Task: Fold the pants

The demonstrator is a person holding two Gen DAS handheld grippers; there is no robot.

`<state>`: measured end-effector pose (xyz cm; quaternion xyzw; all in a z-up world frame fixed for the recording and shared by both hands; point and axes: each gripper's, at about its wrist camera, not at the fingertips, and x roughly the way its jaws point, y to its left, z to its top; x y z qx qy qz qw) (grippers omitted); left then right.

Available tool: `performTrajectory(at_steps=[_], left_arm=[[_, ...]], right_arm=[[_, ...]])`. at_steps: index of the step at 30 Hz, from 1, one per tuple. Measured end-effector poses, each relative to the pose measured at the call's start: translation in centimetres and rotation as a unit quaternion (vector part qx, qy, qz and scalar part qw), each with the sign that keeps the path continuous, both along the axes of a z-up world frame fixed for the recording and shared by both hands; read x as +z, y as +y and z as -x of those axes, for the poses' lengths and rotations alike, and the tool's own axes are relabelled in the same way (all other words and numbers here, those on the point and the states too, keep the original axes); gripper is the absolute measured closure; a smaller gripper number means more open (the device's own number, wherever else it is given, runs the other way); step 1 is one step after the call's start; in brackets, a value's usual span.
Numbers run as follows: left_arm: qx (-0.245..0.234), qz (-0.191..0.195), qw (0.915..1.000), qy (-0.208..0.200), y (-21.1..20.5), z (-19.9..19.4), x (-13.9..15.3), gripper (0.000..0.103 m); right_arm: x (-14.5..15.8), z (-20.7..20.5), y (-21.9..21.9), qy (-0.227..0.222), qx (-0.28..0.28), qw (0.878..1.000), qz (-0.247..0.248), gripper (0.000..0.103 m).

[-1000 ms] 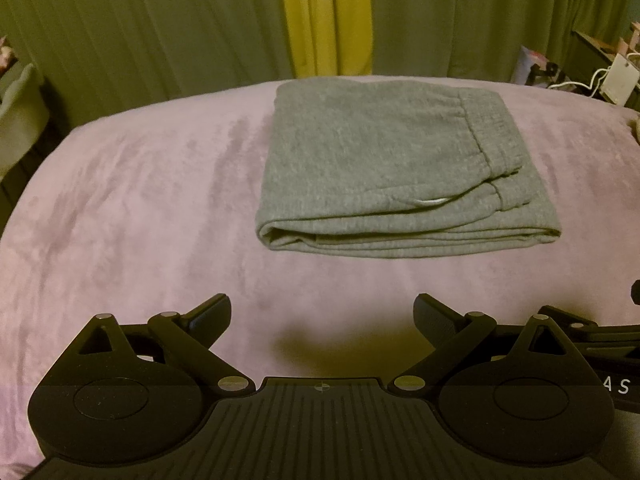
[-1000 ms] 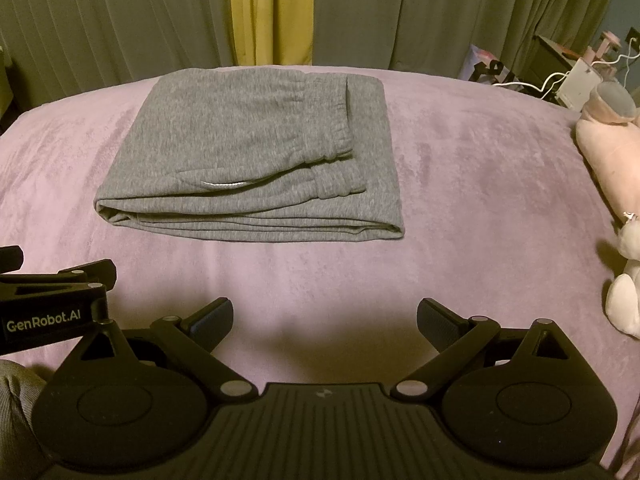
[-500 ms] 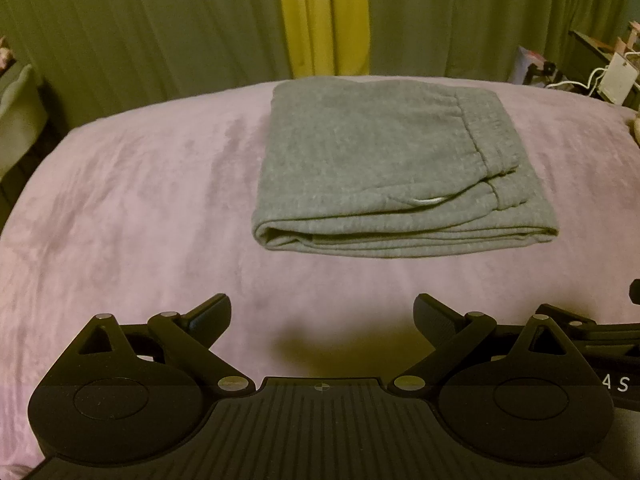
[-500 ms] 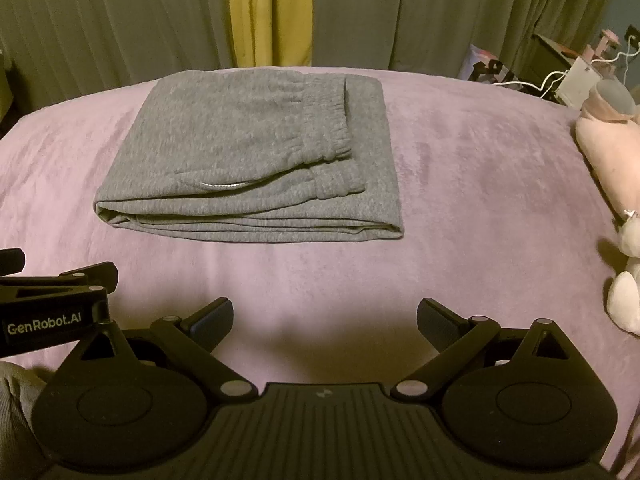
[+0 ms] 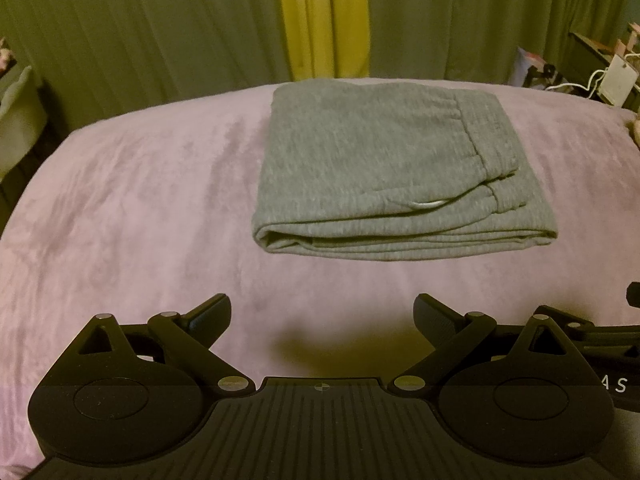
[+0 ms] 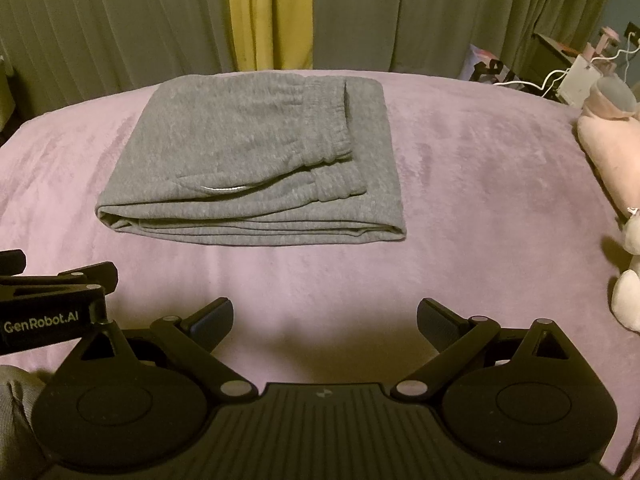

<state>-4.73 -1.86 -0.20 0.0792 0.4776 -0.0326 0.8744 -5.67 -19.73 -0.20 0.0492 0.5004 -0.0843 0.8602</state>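
Note:
Grey sweatpants (image 5: 392,172) lie folded into a flat rectangular stack on the lilac blanket (image 5: 132,216), with the elastic waistband on top at the right; they also show in the right wrist view (image 6: 256,160). My left gripper (image 5: 322,316) is open and empty, held back from the near folded edge. My right gripper (image 6: 325,318) is open and empty too, likewise short of the stack. The left gripper's body (image 6: 48,304) shows at the left edge of the right wrist view.
Green curtains (image 5: 160,32) with a yellow strip (image 5: 324,20) hang behind the bed. Pink and white plush toys (image 6: 608,148) lie at the bed's right edge. A side table with a white charger and cables (image 6: 576,76) stands at the back right.
Both views have shifted only slightly. The pants lie as before and both grippers stay open.

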Motion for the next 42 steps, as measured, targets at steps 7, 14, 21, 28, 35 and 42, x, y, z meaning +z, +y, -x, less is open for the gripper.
performTrajectory(at_steps=[7,14,21,28,35,42], left_arm=[[0.000,0.000,1.0000,-0.001,-0.04,0.01,0.02,0.002],[0.000,0.005,1.0000,-0.001,0.05,0.03,0.09,0.002],[-0.001,0.005,1.0000,-0.001,-0.01,-0.02,0.13,0.002],[-0.002,0.004,1.0000,-0.002,-0.14,-0.01,0.11,0.002],[-0.004,0.003,1.0000,-0.004,-0.20,0.03,0.14,0.002],[-0.005,0.004,0.9999,-0.008,-0.11,0.10,0.18,0.002]], right_arm=[[-0.14,-0.18,-0.03,0.002,-0.001,1.000,-0.002,0.004],[-0.28,-0.14,-0.16,0.002,-0.004,1.000,-0.002,0.004],[-0.29,-0.10,-0.17,0.001,-0.004,1.000,-0.001,0.004],[-0.29,-0.11,-0.12,-0.001,-0.004,1.000,0.000,0.004],[-0.26,-0.13,-0.02,-0.003,-0.003,1.000,0.001,0.004],[-0.13,-0.13,0.06,-0.006,-0.003,1.000,0.005,0.004]])
